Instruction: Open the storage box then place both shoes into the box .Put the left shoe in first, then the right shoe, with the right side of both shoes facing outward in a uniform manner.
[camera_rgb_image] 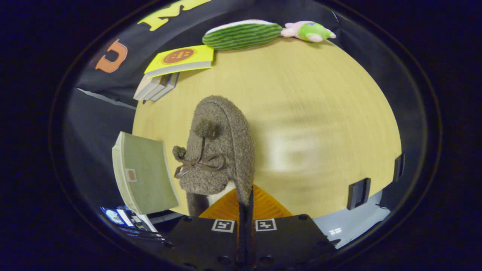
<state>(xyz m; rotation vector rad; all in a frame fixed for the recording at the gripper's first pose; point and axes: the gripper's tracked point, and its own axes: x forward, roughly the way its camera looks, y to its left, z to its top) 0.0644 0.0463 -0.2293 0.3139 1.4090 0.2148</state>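
- Gripper (244,205): the two fingers are seen drawn almost together, pinching the thin side wall of the slipper at its heel opening.
- Slipper (216,150): a fuzzy grey-brown shoe, held directly ahead of the fingers and lifted above the table, toe pointing away; most of its body is offset to the left of the fingers.
- Bow (199,163): a thin brown cord tied on the slipper's upper, ending in two pompoms.
- Table (320,113): a pale wooden top, seen below and beyond the slipper; a blurred pale patch is noted on it to the right of the slipper.
- Box (145,173): a light green box, placed left of the slipper at the table's edge.
- Books (169,71): a small stack topped by a yellow cover, lying beyond the slipper.
- Plush toys: a striped green one (241,34) and a pink-and-green one (308,31), lying at the far edge.
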